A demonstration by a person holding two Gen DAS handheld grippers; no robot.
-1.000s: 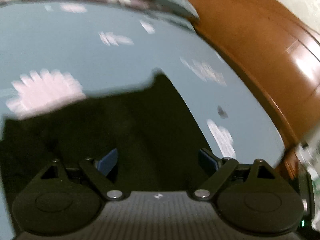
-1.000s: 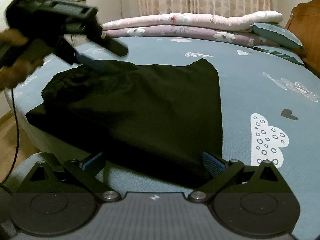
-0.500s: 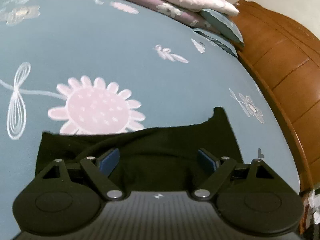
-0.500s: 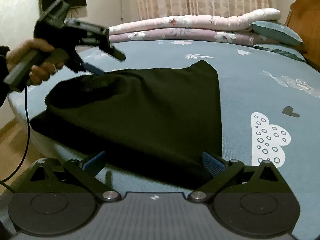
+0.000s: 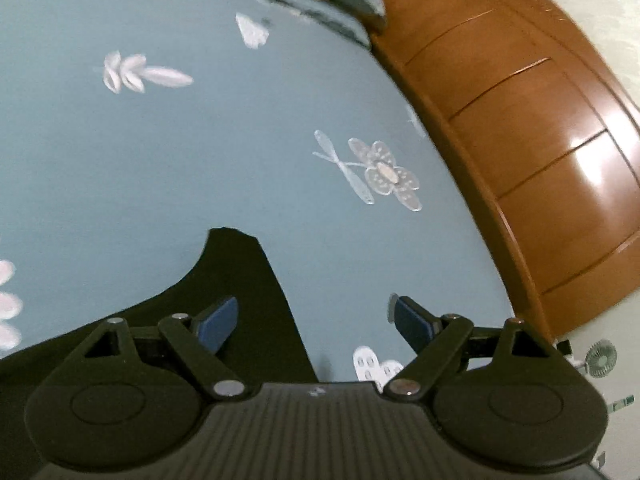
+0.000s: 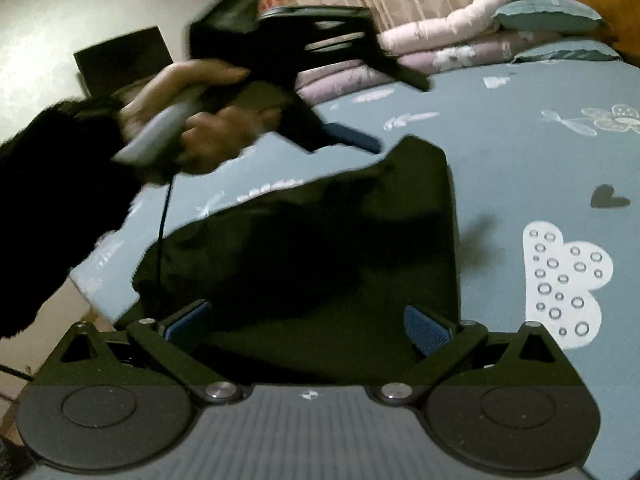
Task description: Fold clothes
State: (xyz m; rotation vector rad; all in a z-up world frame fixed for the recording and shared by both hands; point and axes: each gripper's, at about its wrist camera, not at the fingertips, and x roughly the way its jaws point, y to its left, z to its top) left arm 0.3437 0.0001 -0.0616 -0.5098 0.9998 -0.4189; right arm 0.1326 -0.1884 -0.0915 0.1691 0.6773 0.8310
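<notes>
Right wrist view: the left gripper (image 6: pixel 360 136) is being swung, jaws spread and empty, from the black garment's (image 6: pixel 320 248) waistband side toward its far pointed corner on the blue bedsheet (image 6: pixel 520 168). The right gripper (image 6: pixel 308 320) is being held spread over the near hem, gripping nothing. Another fold is probably being set up.

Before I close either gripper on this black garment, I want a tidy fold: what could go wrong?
1. The left gripper straddles the black garment's side edge, so it might pinch the blue bedsheet too.
2. The right gripper hangs open over the near hem; uneven grabs could skew the fold.
</notes>
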